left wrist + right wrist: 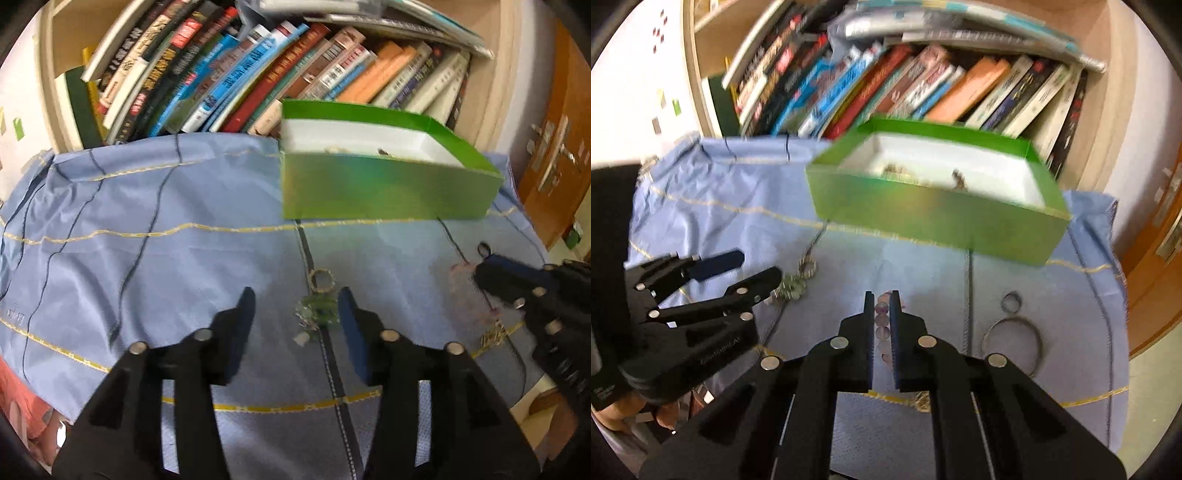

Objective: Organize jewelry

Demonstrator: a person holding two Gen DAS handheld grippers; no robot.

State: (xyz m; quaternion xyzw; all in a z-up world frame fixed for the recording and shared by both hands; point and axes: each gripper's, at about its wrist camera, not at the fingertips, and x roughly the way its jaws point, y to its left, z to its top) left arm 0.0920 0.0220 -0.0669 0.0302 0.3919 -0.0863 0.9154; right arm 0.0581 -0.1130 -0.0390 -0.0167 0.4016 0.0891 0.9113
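A green box (384, 188) with a white inside stands at the back of the blue cloth (147, 258); it also shows in the right wrist view (934, 218) with a few small pieces in it. My left gripper (297, 299) is open over a green-and-clear bead cluster (317, 314) and a small ring (320, 278). My right gripper (881, 299) is shut on a pink bead bracelet (882, 326), low over the cloth. In the left wrist view the right gripper (484, 258) is at the right, beside the pink beads (461, 269).
A thin bangle (1012, 343) and a small ring (1011, 302) lie right of my right gripper. A gold piece (493, 338) lies near the cloth's right edge. A bookshelf (258, 74) full of books stands behind the cloth. A wooden door (554, 166) is at the right.
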